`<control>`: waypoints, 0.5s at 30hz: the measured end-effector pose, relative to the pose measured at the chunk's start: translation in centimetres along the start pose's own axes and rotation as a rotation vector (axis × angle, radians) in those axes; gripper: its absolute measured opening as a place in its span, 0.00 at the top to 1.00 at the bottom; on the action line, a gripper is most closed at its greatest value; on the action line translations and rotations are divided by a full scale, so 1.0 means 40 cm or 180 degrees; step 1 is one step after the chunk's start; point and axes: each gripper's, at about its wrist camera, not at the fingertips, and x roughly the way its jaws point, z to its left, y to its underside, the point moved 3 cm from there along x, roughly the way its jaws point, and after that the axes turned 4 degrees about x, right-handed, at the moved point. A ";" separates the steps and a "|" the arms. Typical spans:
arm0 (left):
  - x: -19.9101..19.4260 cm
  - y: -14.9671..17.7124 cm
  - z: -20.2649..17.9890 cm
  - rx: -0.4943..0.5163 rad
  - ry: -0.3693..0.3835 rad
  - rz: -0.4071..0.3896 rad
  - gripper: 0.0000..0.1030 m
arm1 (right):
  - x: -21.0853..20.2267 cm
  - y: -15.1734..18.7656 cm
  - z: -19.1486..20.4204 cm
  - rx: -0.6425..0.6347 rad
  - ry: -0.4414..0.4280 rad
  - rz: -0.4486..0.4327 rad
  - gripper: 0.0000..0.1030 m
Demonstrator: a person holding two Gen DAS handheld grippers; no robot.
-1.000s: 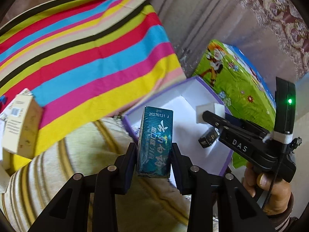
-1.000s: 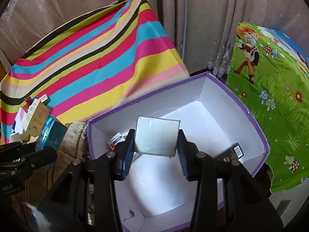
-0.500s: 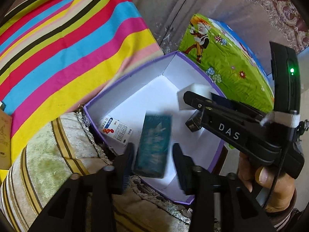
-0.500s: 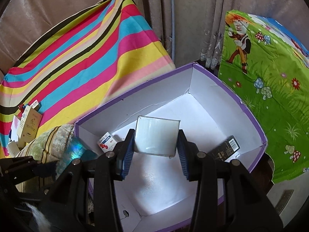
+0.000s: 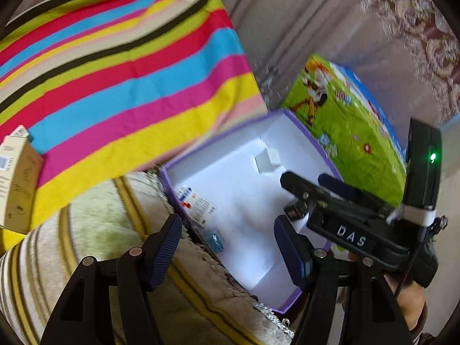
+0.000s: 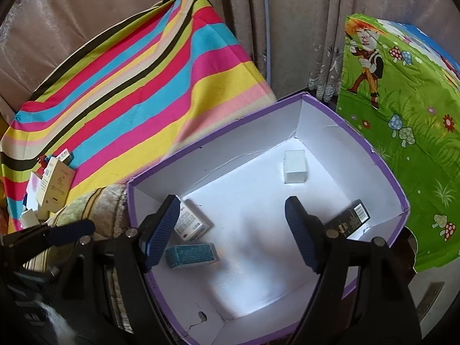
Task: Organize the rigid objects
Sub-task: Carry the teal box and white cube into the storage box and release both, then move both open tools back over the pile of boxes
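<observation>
A purple-rimmed white box (image 6: 385,172) (image 5: 299,123) holds several small cartons. The teal carton (image 6: 191,255) (image 5: 215,240) lies flat near its left wall, beside a white-and-red carton (image 6: 191,221) (image 5: 195,204). The plain white carton (image 6: 294,166) (image 5: 267,162) rests near the far corner, and a black carton (image 6: 352,218) lies at the right wall. My left gripper (image 5: 228,247) hovers over the box's near left edge, its jaws opening with nothing between them. My right gripper (image 6: 231,230) hangs over the box middle, jaws also opening and empty.
A striped cloth (image 6: 129,92) covers the surface left of the box, with several loose cartons (image 6: 54,184) (image 5: 15,181) at its left end. A beige striped cushion (image 5: 86,244) lies by the box's left side. A green cartoon-print cloth (image 6: 402,109) and curtains stand to the right and behind.
Both grippers have let go. The teal carton dropped from the left gripper into the box; the white carton fell from the right gripper to the far corner. Both pairs of jaws spread wider.
</observation>
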 end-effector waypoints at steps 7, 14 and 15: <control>-0.085 0.006 0.060 0.0016 -0.0119 -0.0264 0.34 | -0.013 0.010 0.066 -0.0142 -0.0126 0.0021 0.23; -0.195 0.049 0.154 -0.0111 -0.0360 -0.0535 0.34 | -0.029 0.024 0.148 -0.0349 -0.0253 0.0037 0.23; -0.218 0.060 0.175 -0.0157 -0.0389 -0.0582 0.34 | -0.030 0.027 0.159 -0.0375 -0.0258 0.0043 0.23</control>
